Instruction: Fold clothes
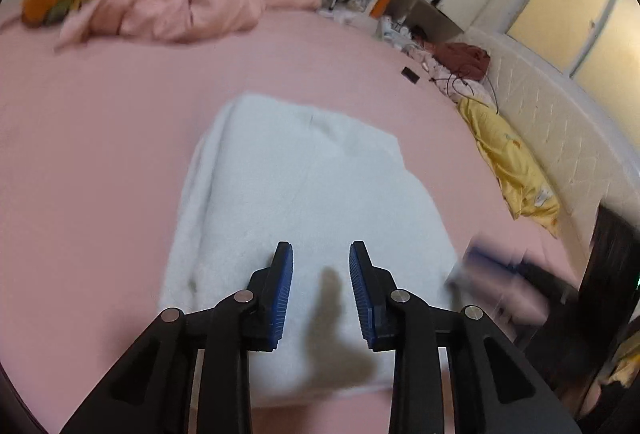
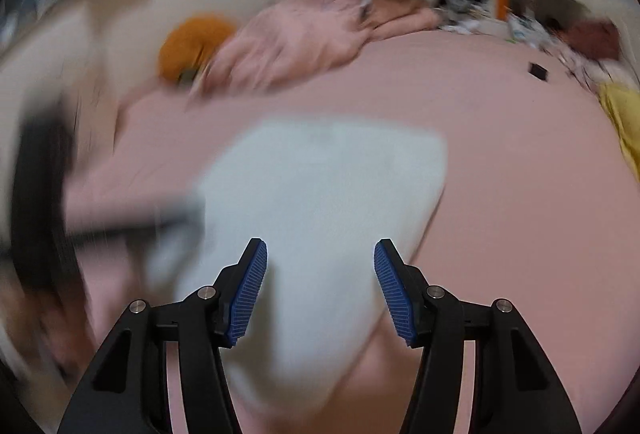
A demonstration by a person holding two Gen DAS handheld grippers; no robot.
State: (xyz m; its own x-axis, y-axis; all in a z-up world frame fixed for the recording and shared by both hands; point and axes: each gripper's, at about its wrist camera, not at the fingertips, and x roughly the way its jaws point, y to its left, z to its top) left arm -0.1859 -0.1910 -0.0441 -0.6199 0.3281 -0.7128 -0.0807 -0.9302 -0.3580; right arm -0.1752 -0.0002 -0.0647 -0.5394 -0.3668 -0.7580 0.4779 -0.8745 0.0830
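Where bedsheet (image 1: 100, 153) spreads: one white garment (image 1: 304, 185)

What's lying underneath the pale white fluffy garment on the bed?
The pale white fluffy garment lies flat on the pink bedsheet, which shows all around it. Whether anything else sits beneath it is hidden by the fabric.
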